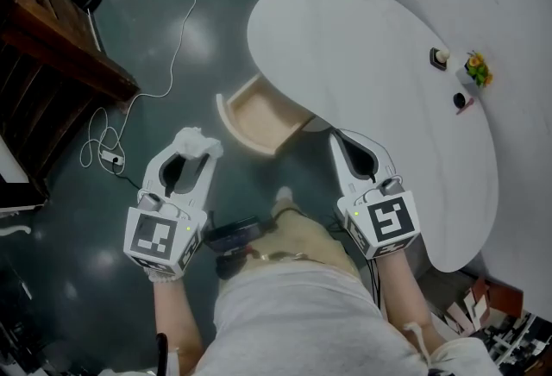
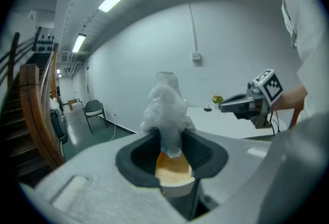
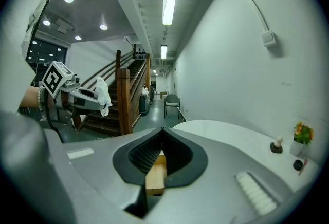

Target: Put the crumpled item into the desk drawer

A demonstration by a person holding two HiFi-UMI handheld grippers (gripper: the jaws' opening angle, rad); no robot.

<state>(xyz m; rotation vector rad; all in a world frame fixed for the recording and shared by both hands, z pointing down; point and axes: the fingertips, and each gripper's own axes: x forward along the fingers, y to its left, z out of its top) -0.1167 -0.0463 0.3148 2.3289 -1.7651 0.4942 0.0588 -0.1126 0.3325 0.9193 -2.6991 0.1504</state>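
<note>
- Plainly, in the head view, the left tool is clamped on the crumpled item, a white wad of thin paper or tissue that bulges past the fingertips.
- From that wad, the open drawer lies at about 1 o'clock: pale wood inside, with a curved white front, pulled out from under the rounded white desk.
- At 3 o'clock of the left tool, the right tool points under the desk edge.
- Seen from the left gripper view, the wad stands up between the dark ribbed pads, pinched at its lower end and loose and puffy above.
- It looks very light, soft and crushable, not fragile. A pinch low on its bulk, as now, should hold it, though a thin fold could slip free or catch on a pad when let go.
- Below the jaws, at 6 o'clock, the wooden drawer floor shows.
- Looking along the right gripper view, the right tool has its jaws together at the tips with nothing between them. The wad hangs from the left tool at about 9 o'clock, and the smooth desk top runs off at 3 o'clock.
</note>
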